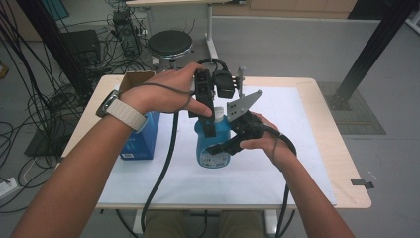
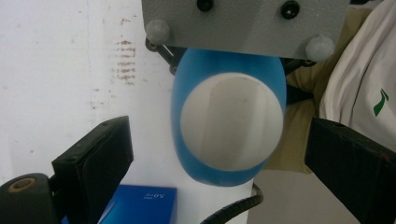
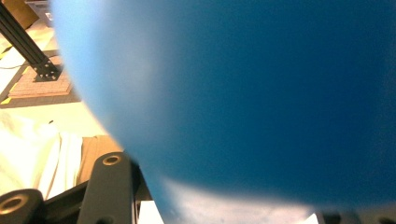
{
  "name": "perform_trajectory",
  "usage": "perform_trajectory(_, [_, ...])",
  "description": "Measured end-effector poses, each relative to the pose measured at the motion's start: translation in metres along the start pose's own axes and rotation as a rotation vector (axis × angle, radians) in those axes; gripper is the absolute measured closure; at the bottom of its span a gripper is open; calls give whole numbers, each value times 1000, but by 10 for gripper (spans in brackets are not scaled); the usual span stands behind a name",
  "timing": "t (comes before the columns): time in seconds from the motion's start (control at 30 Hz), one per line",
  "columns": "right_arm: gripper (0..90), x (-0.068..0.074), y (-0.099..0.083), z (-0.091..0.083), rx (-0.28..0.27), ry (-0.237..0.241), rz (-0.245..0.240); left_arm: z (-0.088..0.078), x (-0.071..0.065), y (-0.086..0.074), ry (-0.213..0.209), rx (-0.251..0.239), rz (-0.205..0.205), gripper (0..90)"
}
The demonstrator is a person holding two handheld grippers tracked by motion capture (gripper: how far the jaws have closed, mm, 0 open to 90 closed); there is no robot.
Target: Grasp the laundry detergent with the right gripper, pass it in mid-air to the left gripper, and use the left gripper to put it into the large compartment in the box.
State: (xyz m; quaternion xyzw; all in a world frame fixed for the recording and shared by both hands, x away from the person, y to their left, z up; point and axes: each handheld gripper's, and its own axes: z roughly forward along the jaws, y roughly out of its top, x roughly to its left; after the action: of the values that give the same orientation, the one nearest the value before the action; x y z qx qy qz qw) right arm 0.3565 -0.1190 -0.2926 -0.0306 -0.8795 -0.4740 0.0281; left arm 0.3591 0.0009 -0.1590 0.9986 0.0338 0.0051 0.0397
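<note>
The right gripper (image 1: 224,145) comes in from the right side of the blue bottle (image 1: 210,144) and is clamped on its body, low down; in the right gripper view the blue wall of the bottle (image 3: 243,98) sits pressed up close between the black jaws. The person's right hand (image 1: 262,139) wraps around this gripper, with its grey plate (image 1: 241,105) sticking up just above.

The left gripper (image 1: 207,116) points down over the top of the bottle. In the left gripper view its two jaws stand wide apart on either side of the white cap (image 2: 232,122), with clear gaps between pads and cap, so they hold nothing. The left hand (image 1: 166,91) holds this gripper from above and behind, and a watch with a pale strap (image 1: 121,110) sits on that wrist.

The bottle stands upright near the middle of the table (image 1: 337,158), on a white sheet (image 1: 292,148) that covers most of the top. A blue box (image 1: 141,141) lies on the sheet to the left of the bottle, near it but apart, and an open cardboard box (image 1: 133,79) sits at the far left corner. Black cables (image 1: 163,168) trail from both grippers toward the near edge.
</note>
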Motion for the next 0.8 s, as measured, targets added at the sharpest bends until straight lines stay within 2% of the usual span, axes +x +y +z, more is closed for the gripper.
perform_trajectory(0.43, [438, 2, 5, -2, -5, 8, -2, 6, 0, 4, -6, -14, 10, 84])
perform_trajectory(0.7, [438, 2, 7, -3, -12, 6, -12, 13, 0, 5, -21, -2, 17, 92])
perform_trajectory(0.8, [438, 4, 7, -4, -16, 18, 5, 15, 0, 5, -24, -2, 20, 98])
